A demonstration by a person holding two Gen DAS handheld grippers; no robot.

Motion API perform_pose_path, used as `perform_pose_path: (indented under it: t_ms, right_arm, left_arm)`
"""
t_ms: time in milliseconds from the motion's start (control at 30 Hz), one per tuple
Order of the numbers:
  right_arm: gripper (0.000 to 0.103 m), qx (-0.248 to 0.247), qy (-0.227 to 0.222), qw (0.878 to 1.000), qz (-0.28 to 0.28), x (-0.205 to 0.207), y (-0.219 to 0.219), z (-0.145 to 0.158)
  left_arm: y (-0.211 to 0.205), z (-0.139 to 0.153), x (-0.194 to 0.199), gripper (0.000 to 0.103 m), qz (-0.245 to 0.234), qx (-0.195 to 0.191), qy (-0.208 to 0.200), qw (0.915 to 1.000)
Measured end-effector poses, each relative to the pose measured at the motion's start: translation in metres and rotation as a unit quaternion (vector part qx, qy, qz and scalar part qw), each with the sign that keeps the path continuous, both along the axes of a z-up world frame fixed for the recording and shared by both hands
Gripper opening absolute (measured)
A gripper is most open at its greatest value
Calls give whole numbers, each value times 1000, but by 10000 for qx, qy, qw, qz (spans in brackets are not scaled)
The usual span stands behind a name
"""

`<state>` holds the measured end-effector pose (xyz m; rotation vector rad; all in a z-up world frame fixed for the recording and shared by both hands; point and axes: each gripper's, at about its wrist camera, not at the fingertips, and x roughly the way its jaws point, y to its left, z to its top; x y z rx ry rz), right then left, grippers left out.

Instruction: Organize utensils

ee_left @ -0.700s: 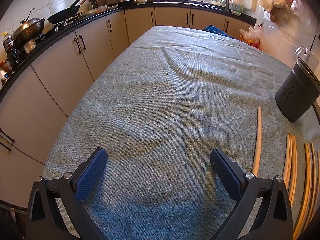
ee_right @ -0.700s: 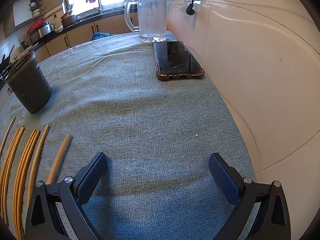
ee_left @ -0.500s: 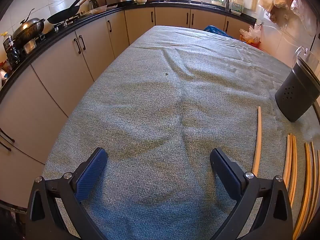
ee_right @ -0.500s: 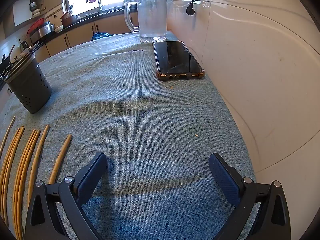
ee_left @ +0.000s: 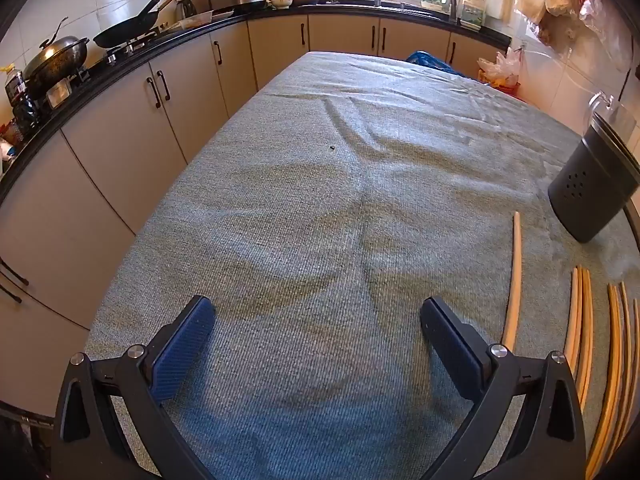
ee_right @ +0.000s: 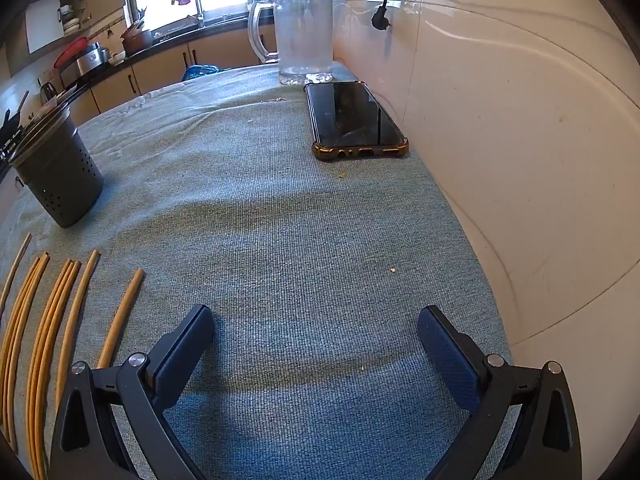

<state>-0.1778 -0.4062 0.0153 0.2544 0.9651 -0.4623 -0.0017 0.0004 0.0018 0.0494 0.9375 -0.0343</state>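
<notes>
On the desk (ee_right: 280,240), chopsticks (ee_right: 36,320) lying loose in a row between both grippers, holder (ee_right: 60,176) upright just past their tips, contents hidden from here. Left gripper (ee_left: 318,344) and right gripper (ee_right: 316,344) both jaws wide, holding nothing. Probably best grabbing one stick mid-length, tipping it upright, then dropping it straight in.
</notes>
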Motion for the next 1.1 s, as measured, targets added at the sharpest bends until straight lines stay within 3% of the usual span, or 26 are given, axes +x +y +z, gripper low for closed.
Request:
perform_pose_path:
  t_ms: [167,400,633,800,1000,1100]
  right_arm:
    - [103,60,111,9999,-12,1,-1,1]
    - [101,-63,48,9998,-200,-22,20,9]
    - [101,-340,-702,9968,-197,-67,69,48]
    - [101,-495,-1162,9919,-145,-90,105,70]
    - [101,-677,-1766,9818,-140,-115,137,88]
    - [101,-1014,-2001,9743,-214,-125,157,95]
  left_arm:
    - [3,15,-31,103,-27,136,-276,9995]
    - [3,62,-88,103,-22,249,-956,9951]
    - [-19,94,-137,103,-291,181,-1439,9890]
    - [-30,105,-163,103,-467,-28,-1548,9868]
    - [-40,118,-193,103,-634,-112,-1789,9818]
    - [-44,123,-210,103,-694,-97,-1981,9777]
